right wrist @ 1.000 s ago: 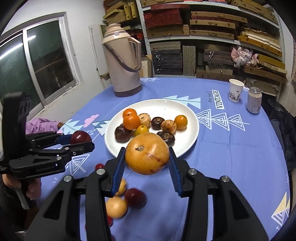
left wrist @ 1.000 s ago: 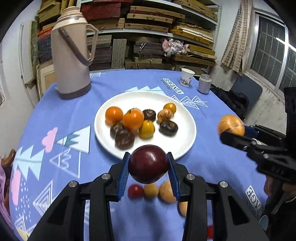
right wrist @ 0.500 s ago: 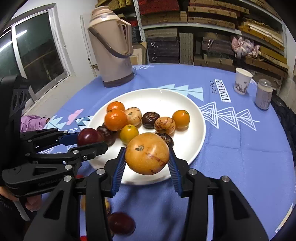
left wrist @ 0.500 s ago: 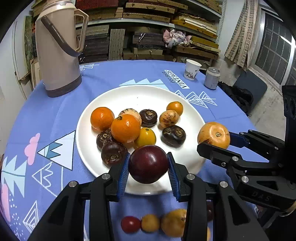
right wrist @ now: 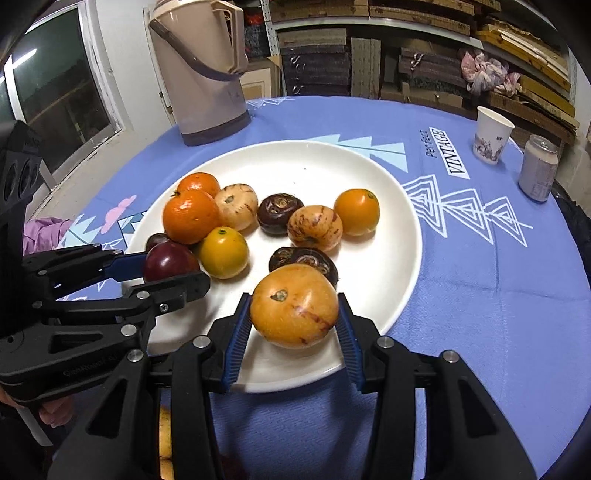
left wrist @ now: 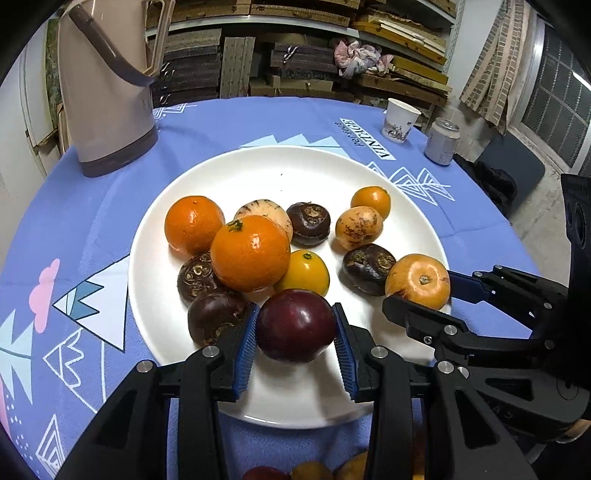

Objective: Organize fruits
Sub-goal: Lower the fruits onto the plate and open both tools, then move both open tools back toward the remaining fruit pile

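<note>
Over the near rim of a white plate [left wrist: 207,177] on a round worktop [left wrist: 92,206] draped in a blue patterned cloth, the left tool [left wrist: 295,345] gripped a dark red plum [left wrist: 295,325] between its blue-padded fingers, the fruit held just in front of a brown water chestnut [left wrist: 216,317] at the plate's near-left edge. To its right, the right tool [right wrist: 293,326] was clamped on an orange-yellow fruit [right wrist: 294,305] marked with reddish streaks, held above the plate's near side just before another dark chestnut [right wrist: 303,260]. On the plate lay two bright tangerines [left wrist: 250,252], touching one another, a small yellow fruit [left wrist: 306,271] beside them, a pale striped fruit [left wrist: 267,214] behind, a further chestnut [left wrist: 308,223] near the centre, and a speckled tan fruit [left wrist: 358,227] against a small orange one [left wrist: 370,202] toward the right. Beyond the plate on the left stood a tall beige thermos jug [left wrist: 107,85] with a dark base; on the far right of the cloth a paper cup [left wrist: 400,120] stood near a drinks can [left wrist: 441,140]. A few more fruits [left wrist: 314,472] showed at the bottom edge of the left wrist view, off the plate on the cloth, partly hidden by the tool. Shelves stacked with flat boards [right wrist: 406,22] filled the wall behind.
</note>
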